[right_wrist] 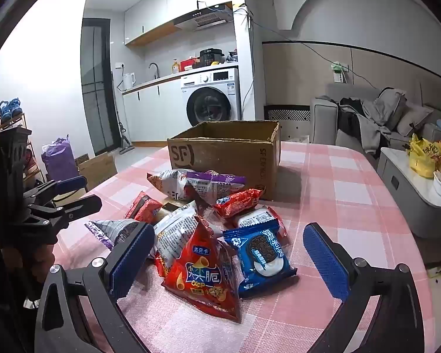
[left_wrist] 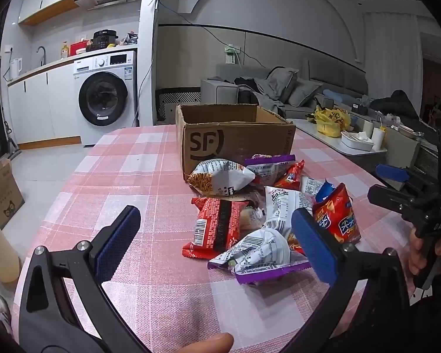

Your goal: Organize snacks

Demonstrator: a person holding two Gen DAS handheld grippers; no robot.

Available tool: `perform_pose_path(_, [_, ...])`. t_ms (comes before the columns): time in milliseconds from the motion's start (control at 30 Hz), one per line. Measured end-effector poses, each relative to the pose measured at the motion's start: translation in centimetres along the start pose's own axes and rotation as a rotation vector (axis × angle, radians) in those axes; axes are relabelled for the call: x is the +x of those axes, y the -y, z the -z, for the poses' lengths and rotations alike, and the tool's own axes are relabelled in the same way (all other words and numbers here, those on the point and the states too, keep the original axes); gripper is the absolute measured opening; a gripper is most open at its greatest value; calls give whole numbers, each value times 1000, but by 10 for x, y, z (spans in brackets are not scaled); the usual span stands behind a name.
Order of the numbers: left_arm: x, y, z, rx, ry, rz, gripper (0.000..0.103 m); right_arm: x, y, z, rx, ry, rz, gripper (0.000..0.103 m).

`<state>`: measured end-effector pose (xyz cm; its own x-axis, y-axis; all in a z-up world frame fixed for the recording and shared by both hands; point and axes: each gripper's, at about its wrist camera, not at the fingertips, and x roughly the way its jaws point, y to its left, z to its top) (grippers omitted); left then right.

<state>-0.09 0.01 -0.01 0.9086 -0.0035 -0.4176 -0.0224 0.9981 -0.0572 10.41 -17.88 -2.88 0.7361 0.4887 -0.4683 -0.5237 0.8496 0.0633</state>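
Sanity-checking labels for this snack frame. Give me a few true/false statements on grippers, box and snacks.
1. Both grippers are open and hold nothing. True: left gripper, right gripper.
2. The cardboard box lies on its side. False: it stands upright, top open.
3. The snacks lie on the table in front of the box. True.
4. The blue cookie pack is inside the box. False: it lies on the tablecloth.
5. The red triangular chip bag sits beside the blue pack. True.

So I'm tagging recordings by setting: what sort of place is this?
Most likely a small home, an open kitchen and living room: a washing machine under the kitchen counter, a grey sofa, and a table with a pink checked cloth.
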Motion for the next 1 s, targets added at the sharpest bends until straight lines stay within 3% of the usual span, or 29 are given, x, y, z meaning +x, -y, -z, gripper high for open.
perform_pose_path(1000, [1,0,0,2,-20,-6,102,1,-1,0,0,5,1,103])
